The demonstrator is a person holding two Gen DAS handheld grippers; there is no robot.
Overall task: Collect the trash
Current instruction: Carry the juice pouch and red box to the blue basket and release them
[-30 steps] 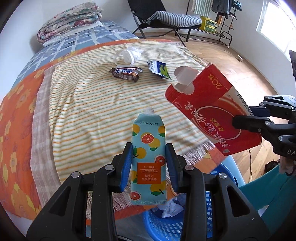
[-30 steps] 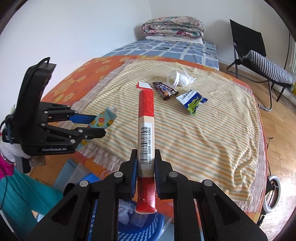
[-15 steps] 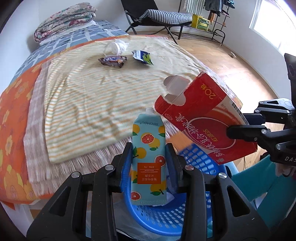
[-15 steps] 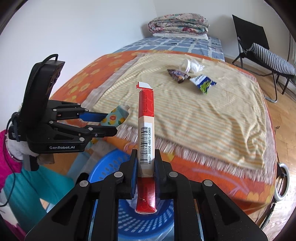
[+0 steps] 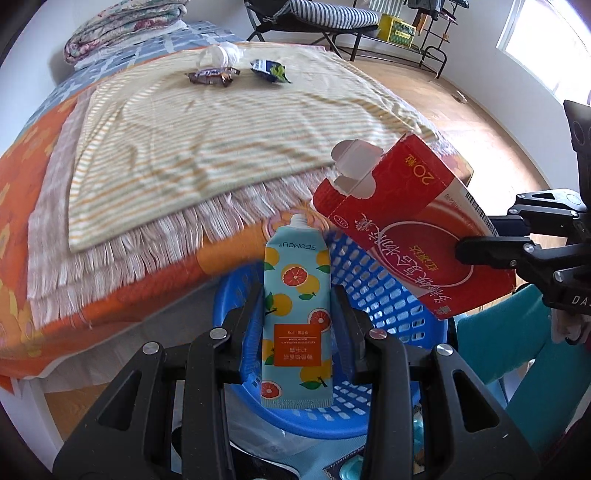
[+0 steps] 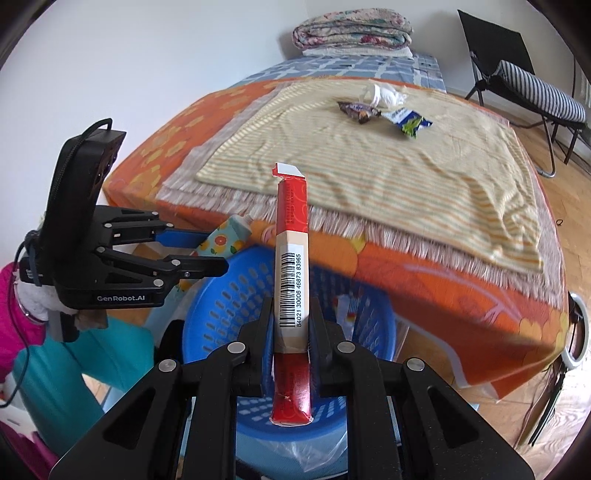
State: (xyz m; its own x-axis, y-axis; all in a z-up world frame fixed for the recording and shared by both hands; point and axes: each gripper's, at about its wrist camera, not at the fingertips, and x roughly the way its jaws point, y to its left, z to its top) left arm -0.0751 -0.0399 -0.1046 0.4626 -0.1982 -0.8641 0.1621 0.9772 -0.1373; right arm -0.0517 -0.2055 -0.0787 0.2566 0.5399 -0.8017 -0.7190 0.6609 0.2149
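My left gripper [image 5: 297,306] is shut on a light blue tube printed with oranges [image 5: 295,314] and holds it upright over the blue plastic basket [image 5: 369,295]. My right gripper [image 6: 291,317] is shut on a flattened red carton [image 6: 291,280], edge-on, also above the basket [image 6: 221,306]. The carton [image 5: 406,229] shows broadside at the right of the left wrist view. The left gripper [image 6: 207,251] with the tube [image 6: 225,240] shows at the left of the right wrist view. A chocolate wrapper [image 5: 212,76], a blue snack packet [image 5: 269,70] and a white crumpled bag [image 5: 219,55] lie far back on the striped blanket.
The bed with the striped blanket [image 6: 388,166] and orange cover [image 6: 443,295] stands right behind the basket. A folded quilt [image 6: 351,31] lies at the bed's far end. A black folding chair [image 6: 517,81] stands on the wood floor beyond. The person's teal trouser legs [image 6: 92,369] are beside the basket.
Both grippers have pulled back from the bed and lowered over the blue basket, each still holding its item. The basket now fills the lower part of both views.
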